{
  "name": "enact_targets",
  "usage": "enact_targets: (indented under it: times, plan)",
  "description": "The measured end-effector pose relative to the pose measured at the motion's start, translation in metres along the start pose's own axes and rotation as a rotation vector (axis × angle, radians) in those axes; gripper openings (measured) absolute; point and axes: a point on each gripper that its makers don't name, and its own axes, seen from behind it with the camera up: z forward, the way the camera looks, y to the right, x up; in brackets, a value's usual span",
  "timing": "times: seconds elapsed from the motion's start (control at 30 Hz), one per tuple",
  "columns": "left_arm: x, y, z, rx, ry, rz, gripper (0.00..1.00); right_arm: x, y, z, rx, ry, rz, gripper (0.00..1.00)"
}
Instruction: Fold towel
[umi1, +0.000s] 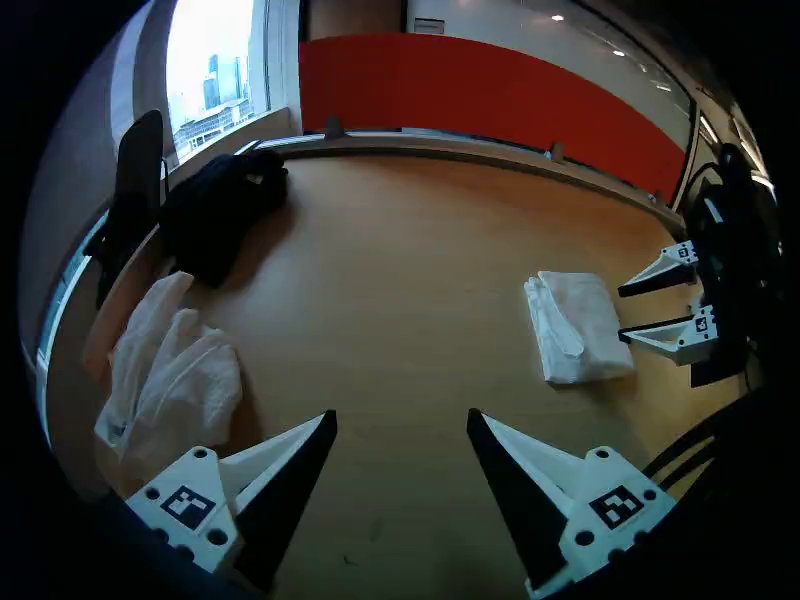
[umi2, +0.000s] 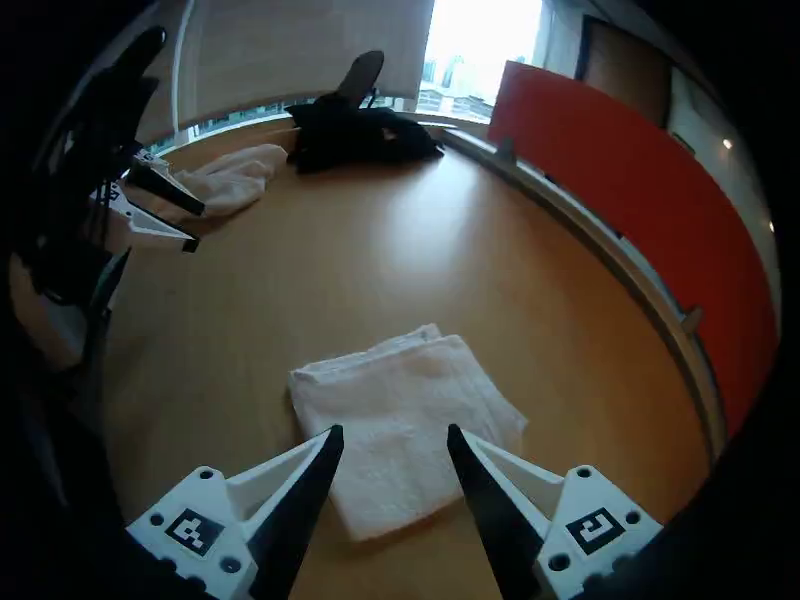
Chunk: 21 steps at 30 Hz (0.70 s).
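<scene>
Two white claws are out over one wooden table. In the left gripper view, starting at the left, a dark chair stands at the table's edge below a bright window; a crumpled cloth, white, lies heaped near that same edge; just behind it sits a black bundle of fabric; at the bottom the left claw stands wide open above bare wood, with nothing between its fingers; a red partition runs along the table's far side; further right the towel lies flat, folded into a neat white rectangle, well apart from the crumpled cloth; at the far right the right claw points at the towel, its fingers parted and their tips just beside the towel's edge.

In the right gripper view, again from the left, the left claw sits at the upper left with its fingers spread; the crumpled cloth lies just beyond it; the black bundle and the chair are at the far edge by the window; at the bottom centre the right claw is partly open, its two fingertips over the near part of the towel; it has hold of nothing, and whether the tips touch the fabric cannot be told; the red partition curves down the right side.
</scene>
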Motion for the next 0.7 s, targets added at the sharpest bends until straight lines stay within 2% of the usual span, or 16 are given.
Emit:
enact_targets:
  times: [0.7]
  plan:
    - [0.001,0.003,0.001,-0.003,0.001,0.007,0.97,-0.059,-0.008,-0.012,-0.02,-0.074,0.075,0.8]
